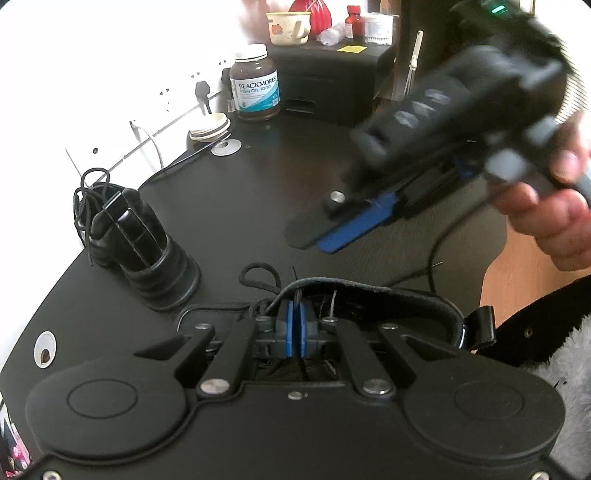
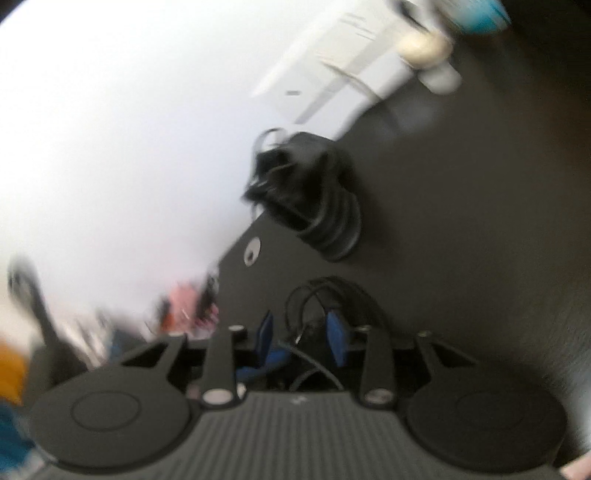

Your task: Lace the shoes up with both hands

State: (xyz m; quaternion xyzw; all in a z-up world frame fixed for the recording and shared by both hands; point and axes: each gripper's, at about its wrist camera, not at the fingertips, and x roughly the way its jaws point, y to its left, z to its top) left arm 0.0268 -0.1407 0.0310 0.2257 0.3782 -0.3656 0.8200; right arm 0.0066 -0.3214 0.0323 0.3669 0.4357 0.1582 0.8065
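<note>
A black leather shoe (image 1: 388, 299) lies right in front of my left gripper (image 1: 296, 314), opening up. My left gripper is shut on a black lace (image 1: 296, 293) at the shoe's collar; a lace loop (image 1: 258, 275) curls just beyond. A second black shoe (image 1: 144, 243) stands upright at the left, laces loose; it also shows in the blurred right wrist view (image 2: 314, 195). My right gripper (image 1: 314, 236) hovers tilted above the near shoe. In its own view my right gripper (image 2: 301, 332) is open, with lace loops (image 2: 317, 295) between and beyond the blue pads.
A dark table (image 1: 295, 166) carries a Blackmores fish oil bottle (image 1: 255, 83), small stacked dishes (image 1: 208, 127) and a cable along the white wall. A mug (image 1: 290, 27) and red bottle (image 1: 355, 22) stand on a cabinet behind. The table's left edge has a grommet hole (image 1: 45, 349).
</note>
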